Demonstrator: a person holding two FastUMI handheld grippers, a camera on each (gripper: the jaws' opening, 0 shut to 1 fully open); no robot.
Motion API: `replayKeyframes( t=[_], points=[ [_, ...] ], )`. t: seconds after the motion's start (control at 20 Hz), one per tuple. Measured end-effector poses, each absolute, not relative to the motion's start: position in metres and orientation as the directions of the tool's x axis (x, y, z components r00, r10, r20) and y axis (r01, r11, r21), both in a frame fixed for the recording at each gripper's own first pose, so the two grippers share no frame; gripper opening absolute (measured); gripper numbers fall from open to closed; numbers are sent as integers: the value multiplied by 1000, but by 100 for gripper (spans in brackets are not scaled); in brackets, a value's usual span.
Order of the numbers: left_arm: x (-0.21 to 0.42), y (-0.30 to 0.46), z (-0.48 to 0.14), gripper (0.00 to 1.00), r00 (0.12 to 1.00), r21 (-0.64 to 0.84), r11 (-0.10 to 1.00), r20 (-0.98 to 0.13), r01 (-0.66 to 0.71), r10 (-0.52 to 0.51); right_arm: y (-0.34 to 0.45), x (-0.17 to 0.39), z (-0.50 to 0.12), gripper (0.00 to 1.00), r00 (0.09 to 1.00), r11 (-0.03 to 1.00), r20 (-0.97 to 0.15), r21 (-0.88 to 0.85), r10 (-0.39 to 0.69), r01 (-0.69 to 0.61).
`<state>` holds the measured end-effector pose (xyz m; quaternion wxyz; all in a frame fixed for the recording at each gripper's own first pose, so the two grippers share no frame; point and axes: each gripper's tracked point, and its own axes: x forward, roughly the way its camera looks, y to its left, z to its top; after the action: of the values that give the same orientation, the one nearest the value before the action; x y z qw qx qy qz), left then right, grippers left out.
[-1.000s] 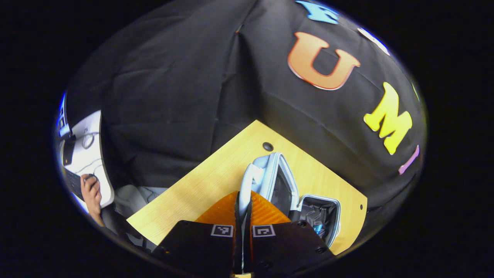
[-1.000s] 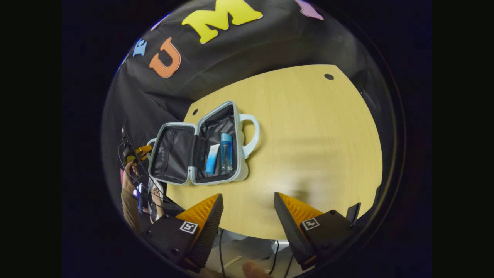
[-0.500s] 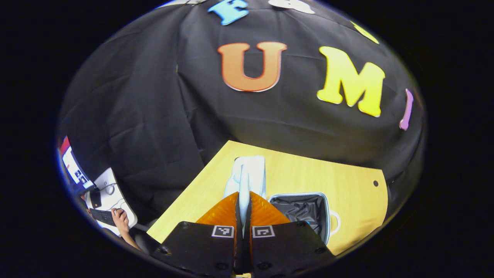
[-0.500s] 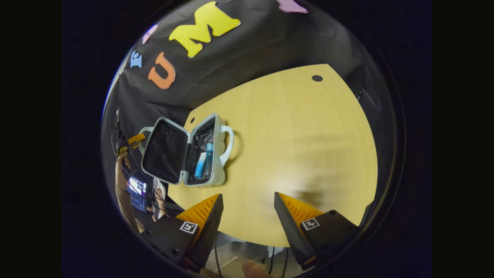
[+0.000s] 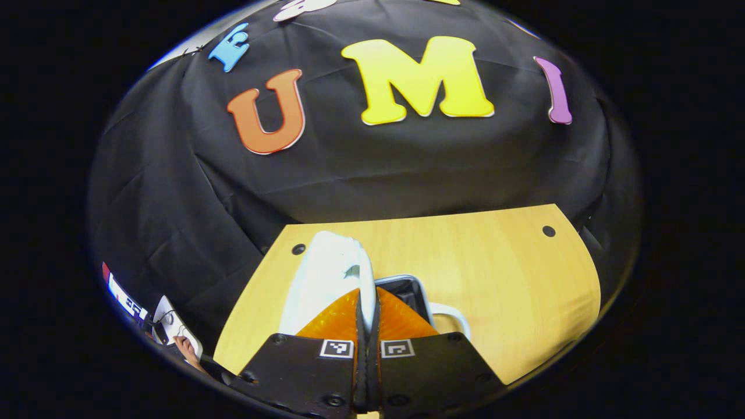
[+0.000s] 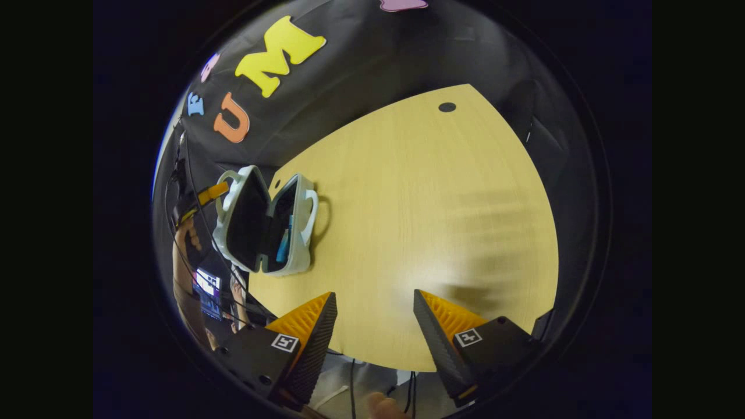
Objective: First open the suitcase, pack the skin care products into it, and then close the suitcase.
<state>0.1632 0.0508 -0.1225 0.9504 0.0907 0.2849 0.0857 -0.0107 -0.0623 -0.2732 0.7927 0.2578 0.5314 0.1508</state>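
Note:
A small white suitcase [image 6: 262, 227] stands half shut at the left end of the wooden table [image 6: 436, 203]. Its lid [image 6: 233, 215] leans over the base [image 6: 300, 233], and a blue skin care product [image 6: 283, 244] shows in the narrow gap. In the left gripper view my left gripper [image 5: 366, 297] is shut on the edge of the white lid [image 5: 326, 273], with the base's dark lining [image 5: 404, 288] and white handle [image 5: 448, 314] just to its right. My right gripper [image 6: 372, 308] hangs open over the table's near edge, well away from the suitcase.
The table has small dark holes near its corners [image 5: 547, 230] [image 6: 447, 107]. A desk with a screen [image 5: 125, 297] and a person's hand [image 5: 186, 349] sit beyond the table's left end. Cables [image 6: 413, 384] hang below the near edge.
The lid has swung up from lying flat open and now tilts over the base, carried by my left gripper. The right gripper stayed open and barely shifted.

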Motion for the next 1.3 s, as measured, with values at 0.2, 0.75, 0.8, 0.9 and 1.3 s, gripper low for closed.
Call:
replayKeyframes(
  t=[0.2, 0.75, 0.8, 0.9, 1.3],
  points=[
    [165, 10, -167, 3, 802, 252, 967, -569, -37, 180, -74, -19, -283, 78, 390, 828, -775, 558, 497, 54],
    [155, -35, -257, 3, 753, 306, 948, -643, 89, 137, -71, -29, -293, 79, 385, 845, -799, 528, 463, 80],
    [157, -37, -263, 3, 752, 302, 948, -646, 94, 131, -70, -29, -291, 78, 390, 850, -800, 522, 456, 77],
    [157, -39, -269, 3, 747, 313, 945, -650, 93, 142, -68, -29, -282, 78, 405, 858, -802, 508, 440, 73],
    [138, -57, -239, 22, 789, 161, 976, -614, 145, -16, -62, 2, -220, 78, 567, 907, -760, 418, 318, 50]
  ],
)
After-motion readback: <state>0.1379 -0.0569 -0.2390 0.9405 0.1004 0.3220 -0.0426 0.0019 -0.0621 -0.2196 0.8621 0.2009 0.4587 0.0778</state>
